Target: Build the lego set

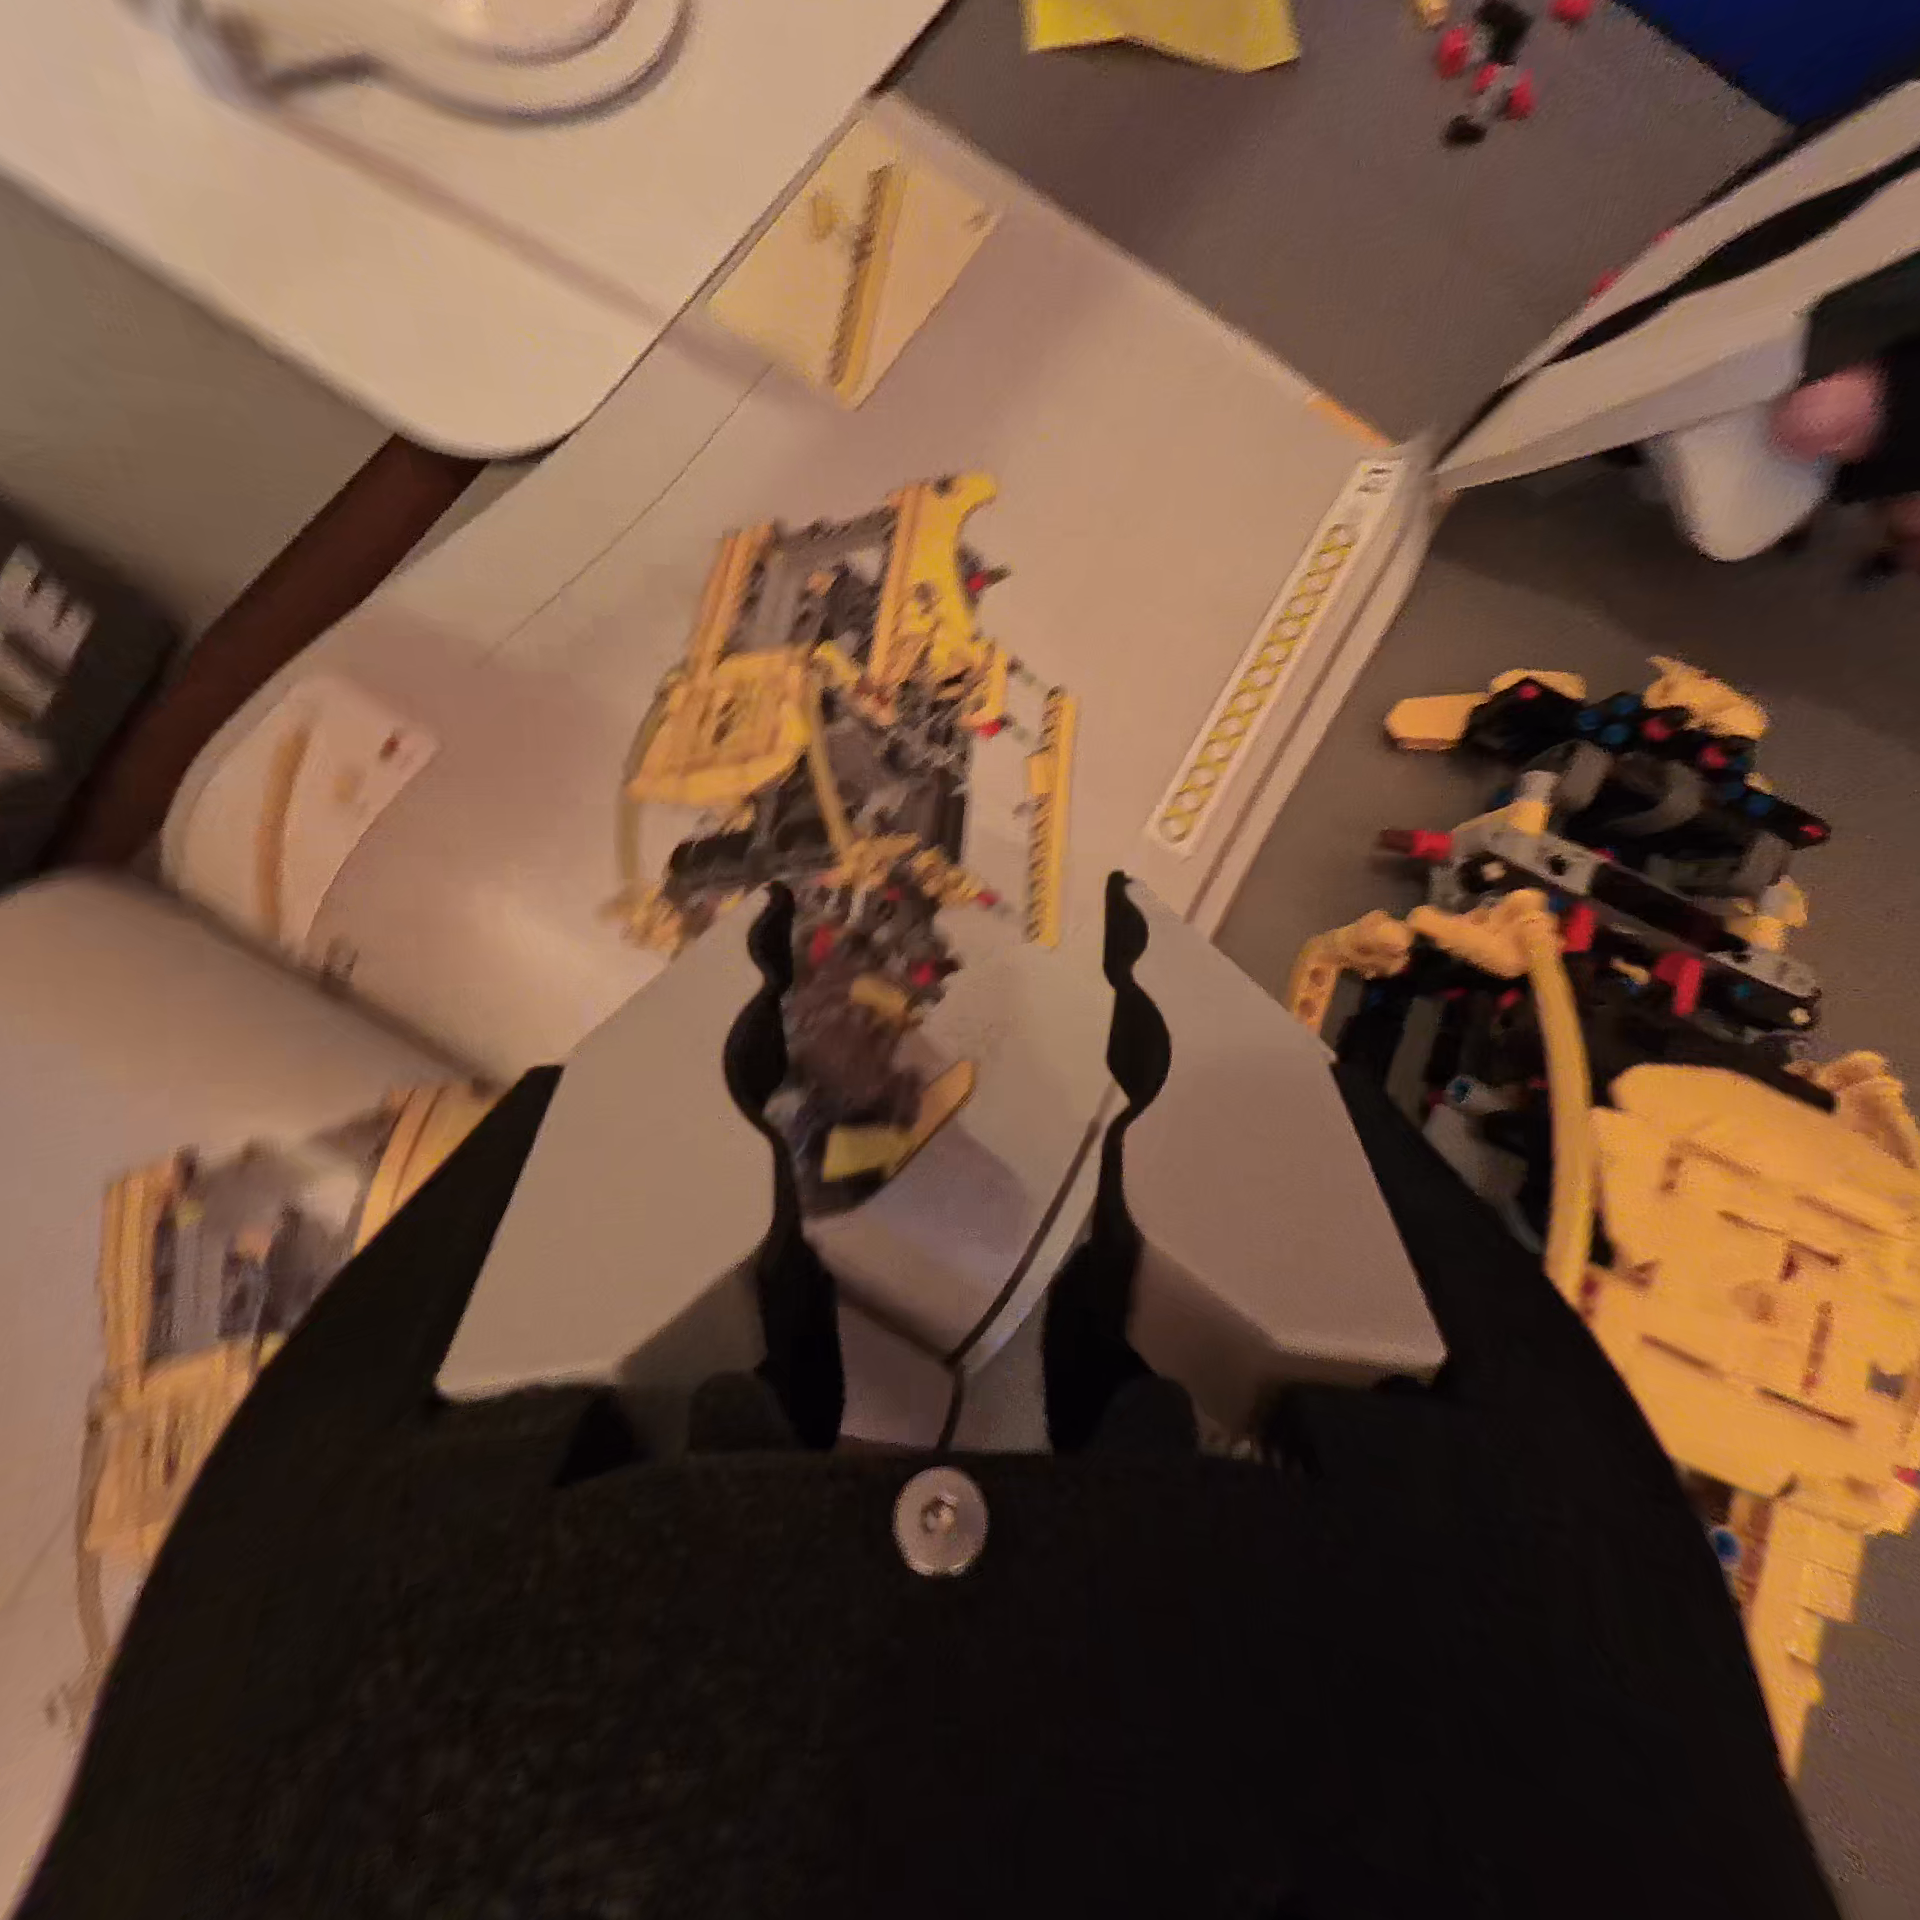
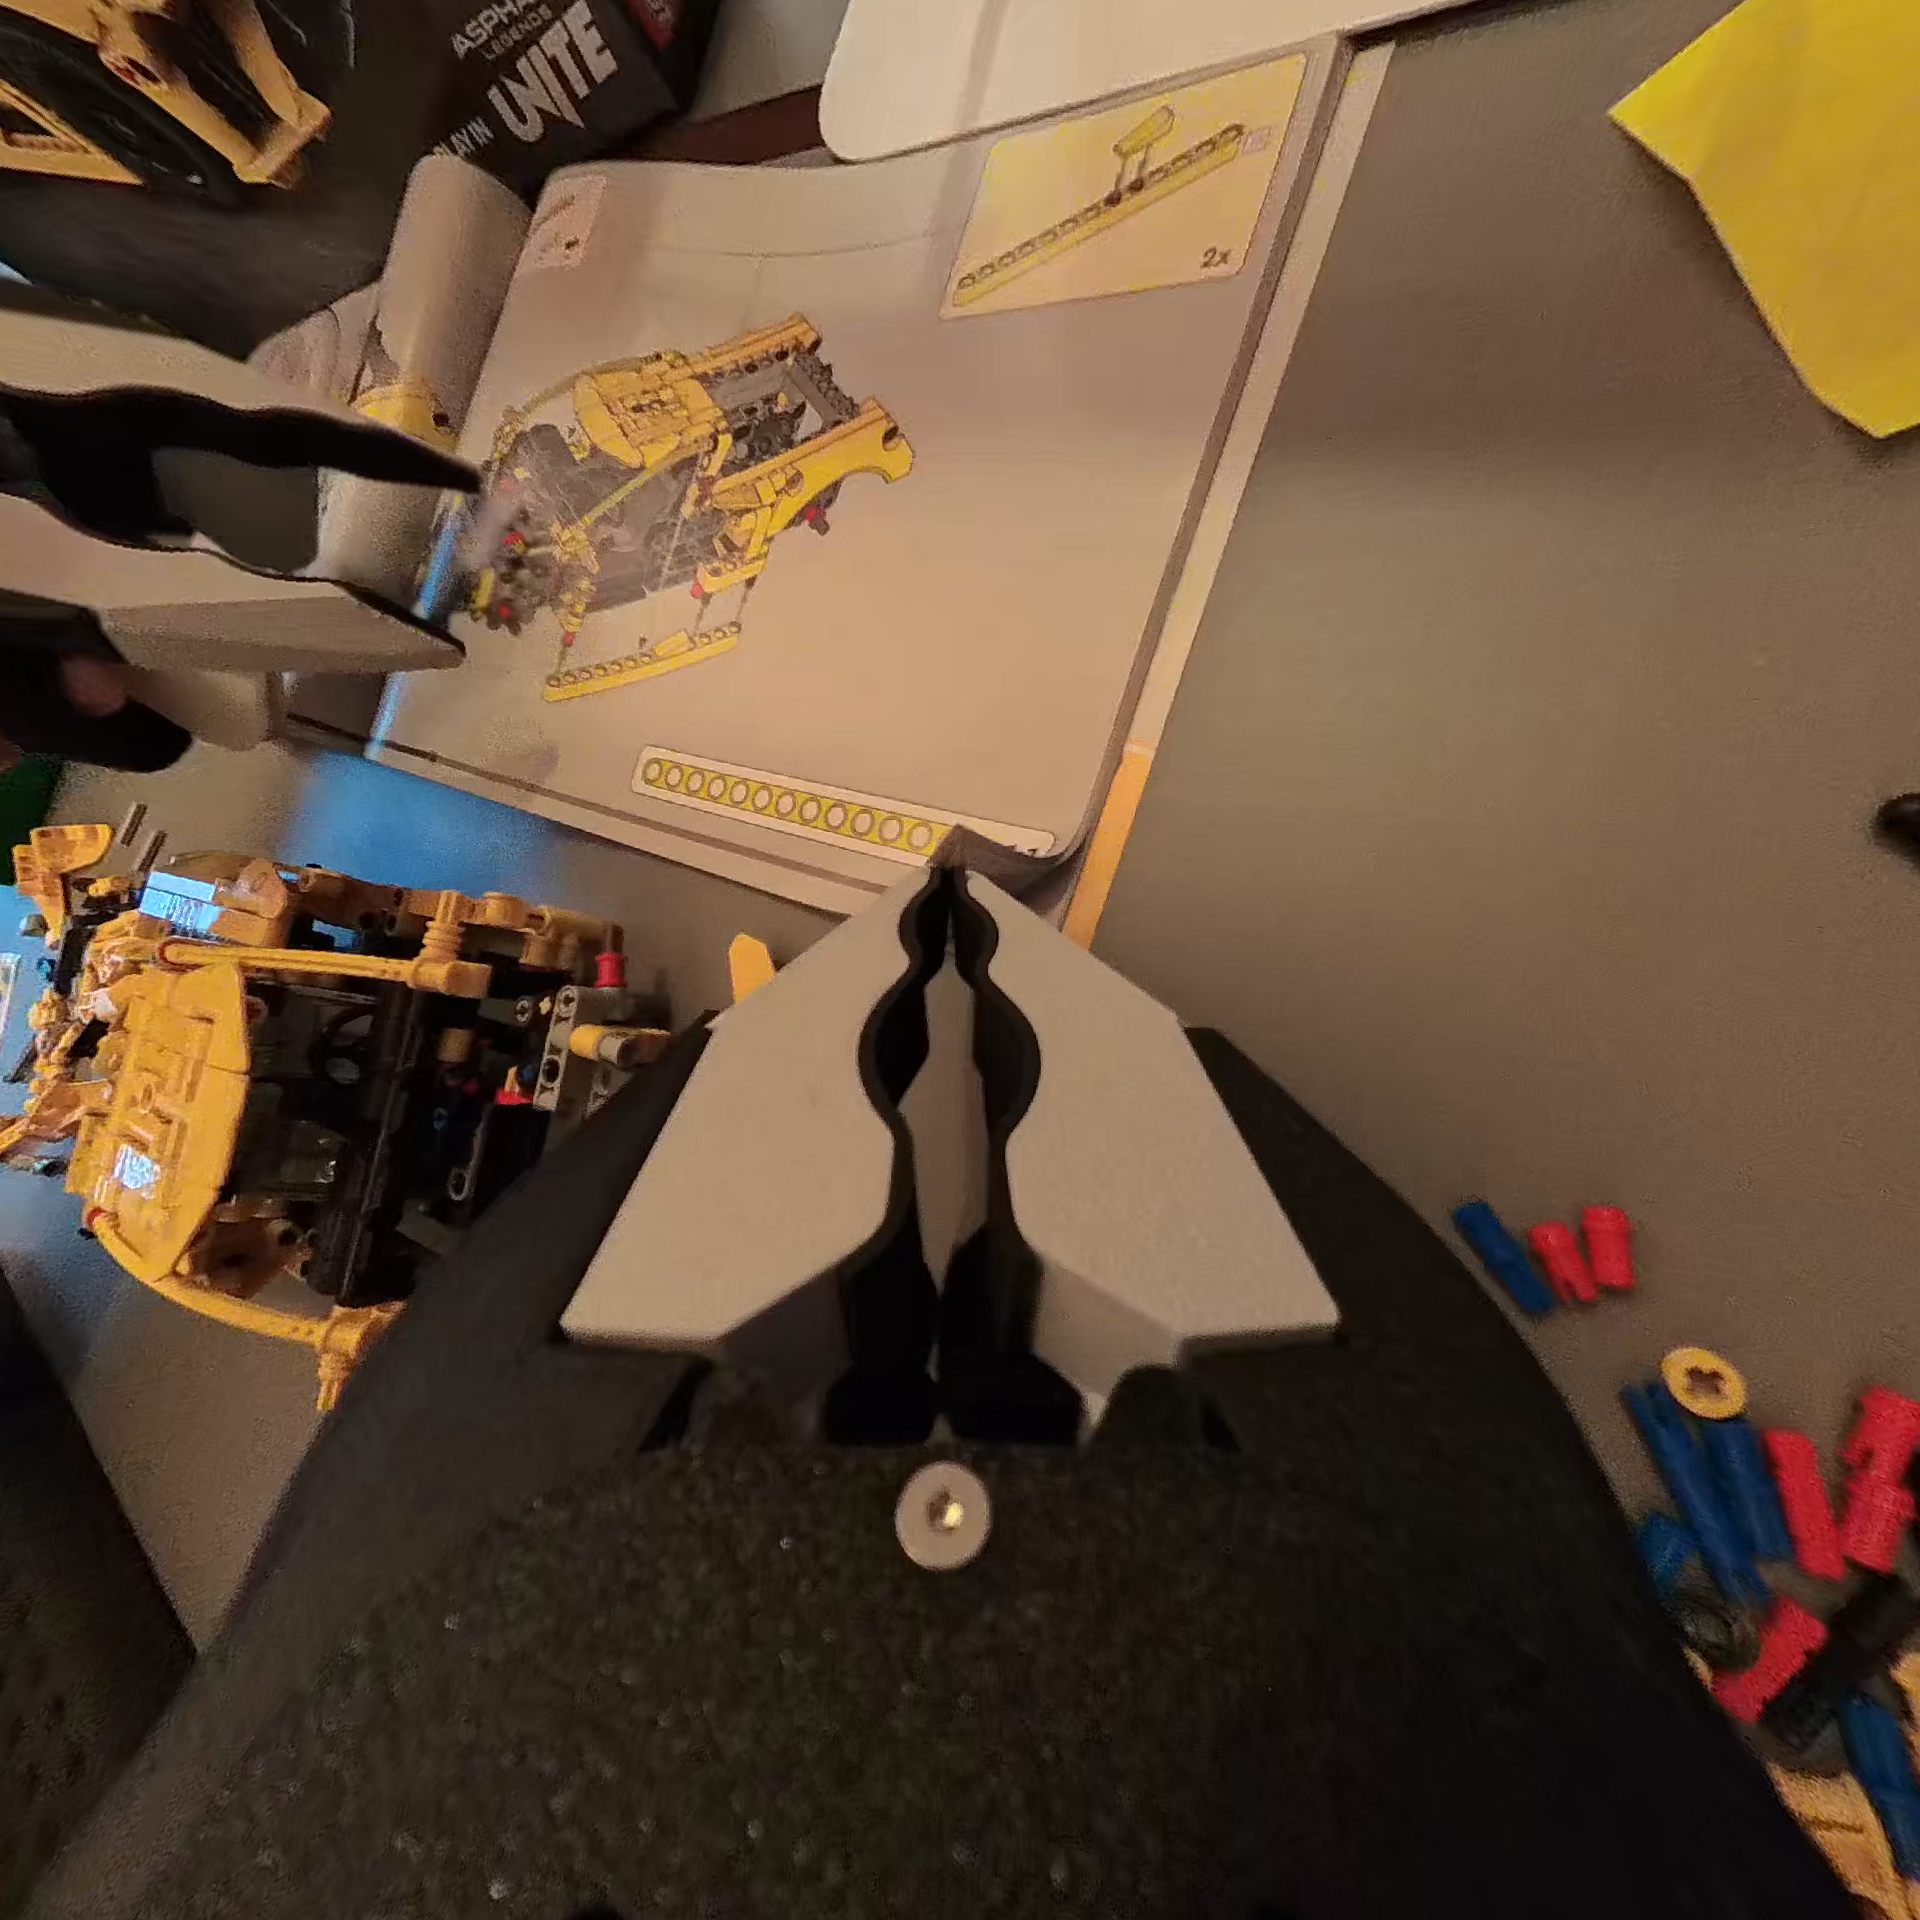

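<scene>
The right claw [image 2: 951,883] had its fingers pressed together at the tips with nothing between them. It hovered low over the near corner of the manual [image 2: 935,582], just past the printed yellow beam strip, probably parked there while the page was being read. To its right, loose red and blue pins [image 2: 1766,1496] lay bunched near the desk [image 2: 1507,727] edge, presumably sorted there for quick picking.

The left claw [image 1: 940,914] stood parted and empty, its fingers hanging over the open page with the printed model showing between them. In the right wrist view it reached in from the left, its tips close to the drawing, seemingly to point at or check the step. That view was blurred, so whether it touched the paper could not be told.

The model [image 2: 260,1081], a half-built yellow and black vehicle, rested on the desk beside the manual's near edge, apart from both claws. Farther off, a yellow sheet [image 2: 1808,208] lay toward the far right corner.
</scene>
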Demonstrator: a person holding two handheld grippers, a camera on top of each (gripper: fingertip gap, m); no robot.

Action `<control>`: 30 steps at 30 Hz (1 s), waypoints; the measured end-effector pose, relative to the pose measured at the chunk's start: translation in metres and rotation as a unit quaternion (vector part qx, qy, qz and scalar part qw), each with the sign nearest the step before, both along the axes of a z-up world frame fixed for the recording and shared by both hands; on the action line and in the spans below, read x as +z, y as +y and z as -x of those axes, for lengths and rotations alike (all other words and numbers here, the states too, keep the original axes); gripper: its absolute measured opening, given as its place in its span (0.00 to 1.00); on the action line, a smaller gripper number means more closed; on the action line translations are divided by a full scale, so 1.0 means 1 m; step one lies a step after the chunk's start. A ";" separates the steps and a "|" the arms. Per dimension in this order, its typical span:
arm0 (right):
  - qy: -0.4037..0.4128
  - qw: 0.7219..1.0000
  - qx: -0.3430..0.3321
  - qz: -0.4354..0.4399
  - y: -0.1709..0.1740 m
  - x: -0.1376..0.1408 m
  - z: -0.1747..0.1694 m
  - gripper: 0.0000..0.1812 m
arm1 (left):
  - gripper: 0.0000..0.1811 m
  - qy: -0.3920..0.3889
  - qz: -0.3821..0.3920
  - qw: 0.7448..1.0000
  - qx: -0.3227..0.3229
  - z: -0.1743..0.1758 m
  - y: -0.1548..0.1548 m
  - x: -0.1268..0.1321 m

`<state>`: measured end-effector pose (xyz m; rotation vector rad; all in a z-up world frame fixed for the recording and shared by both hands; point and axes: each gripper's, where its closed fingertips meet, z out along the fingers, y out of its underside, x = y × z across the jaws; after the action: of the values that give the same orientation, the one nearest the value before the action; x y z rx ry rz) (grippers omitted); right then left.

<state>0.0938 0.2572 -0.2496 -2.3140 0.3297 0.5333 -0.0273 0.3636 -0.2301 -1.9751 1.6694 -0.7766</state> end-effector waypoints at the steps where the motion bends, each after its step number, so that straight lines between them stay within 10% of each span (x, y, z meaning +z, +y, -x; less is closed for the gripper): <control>1: -0.003 1.000 0.002 0.000 0.000 0.000 0.000 0.00 | 0.33 -0.001 -0.005 1.000 -0.025 -0.009 -0.008 0.004; 9: -0.016 1.000 0.011 -0.008 0.008 0.006 0.004 0.00 | 0.23 -0.001 0.050 0.975 -0.217 -0.087 -0.092 -0.003; 16: -0.008 1.000 0.012 -0.013 0.005 0.008 0.004 0.00 | 0.11 -0.014 0.191 0.956 -0.222 -0.117 -0.104 -0.008; 30: 0.000 0.999 0.023 -0.029 -0.002 0.012 0.002 0.01 | 0.00 -0.025 0.171 0.954 -0.243 -0.115 -0.107 -0.010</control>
<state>0.0919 0.2555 -0.2378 -2.2707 0.2589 0.5570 0.0878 0.2568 -0.2406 -1.7386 2.1403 -1.3602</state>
